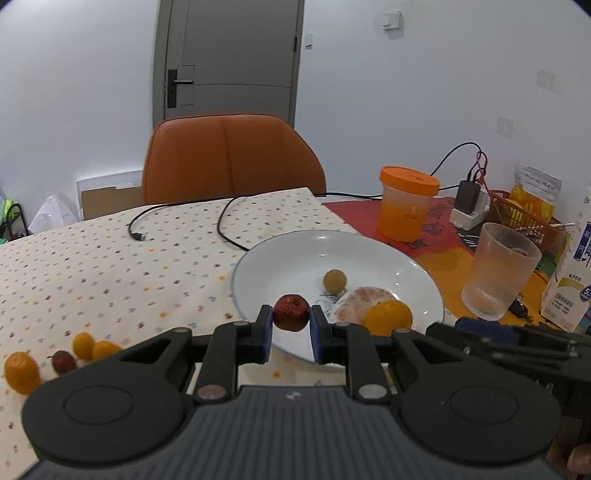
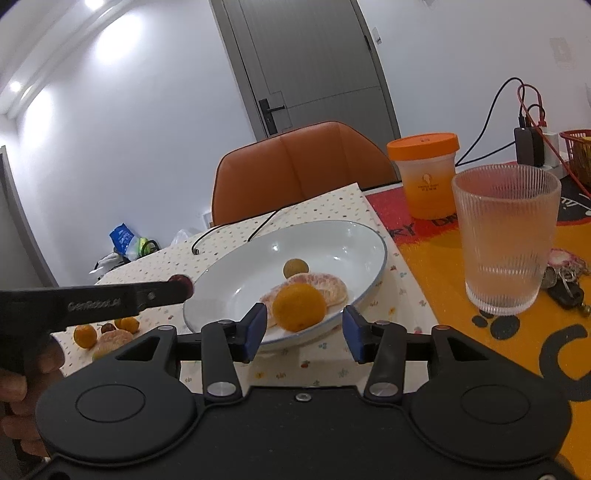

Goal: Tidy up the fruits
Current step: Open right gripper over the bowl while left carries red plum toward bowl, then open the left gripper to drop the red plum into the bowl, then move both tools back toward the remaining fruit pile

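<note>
Two blue-padded grippers face the round white plate (image 1: 280,254): the left gripper (image 1: 291,322) pinches a small dark-red fruit (image 1: 291,312) at centre frame over its near rim, the right gripper (image 2: 304,326) gapes empty.

Room: plain white walls (image 1: 92,92). Grey panelled door (image 1: 229,55) at 12 o'clock, black lever handle on its left edge. Orange upholstered chair (image 1: 232,158) directly below the door, pushed against the table's far side. White wall switch (image 1: 392,19) at 1 o'clock; further wall plates at 2 o'clock. Ceiling spotlights (image 2: 92,3) glare at 11 o'clock in the right wrist view. Bags (image 2: 127,240) on the floor at 9 o'clock.
</note>
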